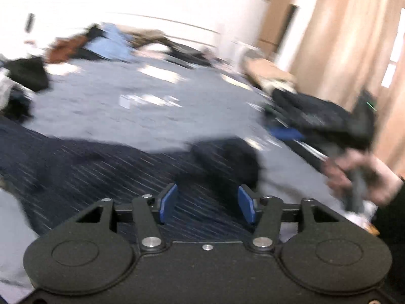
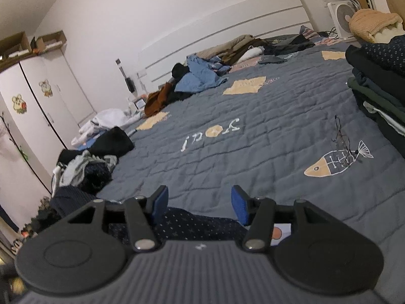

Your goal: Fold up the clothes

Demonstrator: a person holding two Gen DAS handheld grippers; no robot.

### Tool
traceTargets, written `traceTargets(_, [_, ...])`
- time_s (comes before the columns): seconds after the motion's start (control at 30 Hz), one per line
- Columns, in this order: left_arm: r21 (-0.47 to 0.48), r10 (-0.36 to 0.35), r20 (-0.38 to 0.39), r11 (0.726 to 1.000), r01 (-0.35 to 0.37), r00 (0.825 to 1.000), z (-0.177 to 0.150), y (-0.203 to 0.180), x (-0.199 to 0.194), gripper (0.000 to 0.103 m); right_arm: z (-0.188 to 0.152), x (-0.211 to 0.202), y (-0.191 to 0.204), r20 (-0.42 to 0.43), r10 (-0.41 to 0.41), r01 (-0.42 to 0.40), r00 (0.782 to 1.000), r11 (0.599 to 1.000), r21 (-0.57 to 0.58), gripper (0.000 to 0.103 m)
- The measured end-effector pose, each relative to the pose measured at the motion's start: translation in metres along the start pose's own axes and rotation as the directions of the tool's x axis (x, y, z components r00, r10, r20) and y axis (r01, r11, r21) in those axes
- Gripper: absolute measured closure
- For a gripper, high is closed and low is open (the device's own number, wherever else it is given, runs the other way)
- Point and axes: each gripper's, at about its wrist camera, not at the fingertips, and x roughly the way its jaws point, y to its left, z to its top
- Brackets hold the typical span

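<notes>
Nearest the lens of each camera stood a pair of blue-padded jaws, both spread wide with nothing clamped between them. Below the left gripper (image 1: pixel 207 204) lay a dark navy garment with fine pale stripes (image 1: pixel 106 169), spread across the near edge of the grey-blue quilted bed (image 1: pixel 141 96); that view was smeared by motion, so I could not tell whether the pads touched the cloth or hung just above it. Under the right gripper (image 2: pixel 200 204) lay a navy fabric dotted with small pale stars (image 2: pixel 192 221), also at the near edge, running crosswise beneath the pads and reaching left past them. Whether the two were one garment, the blur did not settle.

Both jaws sat directly over the dark cloth, so neither needed to travel far for a hold; its long axis seemed to lie along the near edge.

A stack of folded dark clothes (image 2: pixel 379 86) stood at the bed's right edge, while loose heaps of unfolded clothes (image 2: pixel 88 162) lay along the left edge and towards the headboard. A person's hand (image 1: pixel 359 174) showed at the right of the left view.
</notes>
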Motion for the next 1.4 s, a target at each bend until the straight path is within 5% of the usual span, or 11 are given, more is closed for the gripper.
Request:
traceTargets(0.4, [-0.085, 0.232, -0.081, 0.967, -0.239, 0.969, 0.065, 0.106, 0.064, 0.03, -0.01, 0.036, -0.001, -0.08, -0.046, 0.042, 0.996, 0.998, -0.049, 0.045])
traceTargets(0.67, [-0.15, 0.279, -0.188, 0.939, -0.309, 0.942, 0.027, 0.126, 0.116, 0.025, -0.014, 0.05, -0.001, -0.102, -0.048, 0.043, 0.994, 0.998, -0.048, 0.041])
traceTargets(0.73, [-0.072, 0.295, -0.162, 0.948, -0.309, 0.942, 0.017, 0.119, 0.119, 0.028, -0.015, 0.052, 0.0, -0.108, -0.049, 0.044, 0.993, 0.998, -0.052, 0.04])
traceTargets(0.8, [-0.016, 0.298, -0.146, 0.953, -0.303, 0.943, 0.01, 0.114, 0.119, 0.043, -0.016, 0.053, 0.001, -0.112, -0.049, 0.043, 0.993, 0.997, -0.057, 0.039])
traceTargets(0.87, [-0.005, 0.306, -0.157, 0.951, -0.31, 0.939, 0.01, 0.112, 0.116, 0.071, -0.017, 0.053, 0.002, -0.113, -0.046, 0.04, 0.992, 0.997, -0.061, 0.039])
traceTargets(0.97, [-0.016, 0.263, -0.166, 0.963, -0.269, 0.95, 0.013, 0.109, 0.106, 0.095, -0.016, 0.053, 0.004, -0.115, -0.046, 0.039, 0.992, 0.997, -0.059, 0.039])
traceTargets(1.27, [0.042, 0.184, -0.221, 0.983, -0.179, 0.958, -0.007, 0.083, 0.072, 0.097, -0.006, 0.039, 0.005, -0.082, -0.017, 0.014, 0.996, 0.999, -0.047, 0.039])
traceTargets(1.37, [0.034, 0.103, -0.234, 0.995, -0.097, 0.967, -0.016, 0.069, 0.054, 0.103, -0.004, 0.036, 0.004, -0.071, -0.011, 0.008, 0.997, 0.999, -0.04, 0.038])
traceTargets(1.4, [0.009, 0.014, -0.266, 1.0, -0.012, 0.964, -0.022, 0.064, 0.053, 0.103, -0.005, 0.037, 0.004, -0.075, -0.012, 0.009, 0.997, 0.999, -0.04, 0.038])
